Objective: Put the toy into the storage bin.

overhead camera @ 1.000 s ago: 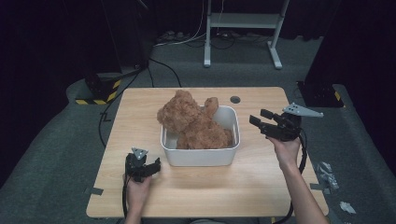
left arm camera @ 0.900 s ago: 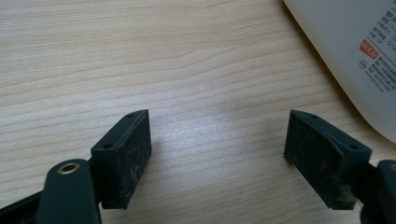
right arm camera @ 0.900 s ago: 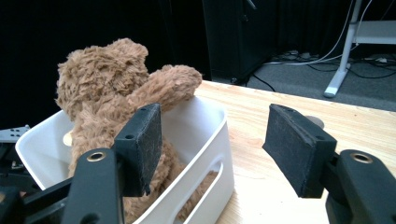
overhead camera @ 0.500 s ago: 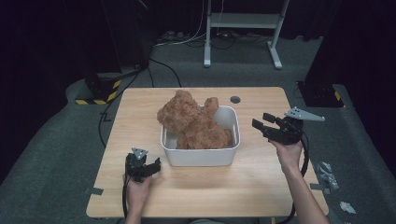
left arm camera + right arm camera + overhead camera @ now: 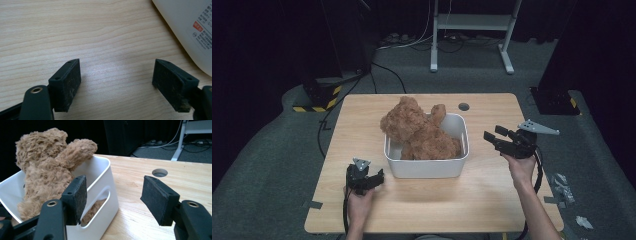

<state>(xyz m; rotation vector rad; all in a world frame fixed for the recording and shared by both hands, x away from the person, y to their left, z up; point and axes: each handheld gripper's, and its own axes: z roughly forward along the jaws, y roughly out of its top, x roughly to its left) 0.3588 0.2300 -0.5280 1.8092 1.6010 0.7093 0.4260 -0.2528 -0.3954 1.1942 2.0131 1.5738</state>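
Since second ago, my right gripper (image 5: 497, 138) dropped slightly, drifted off bin; left gripper (image 5: 371, 179) unmoved. Left jaws apart, low over table (image 5: 75, 30), parked. Right jaws apart, facing white bin (image 5: 100, 195), ready for teddy bear (image 5: 419, 132) slumped inside, arm over rim.

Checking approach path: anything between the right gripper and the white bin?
Nothing: bare wooden table lies between the right gripper and white bin, seen in the high view.
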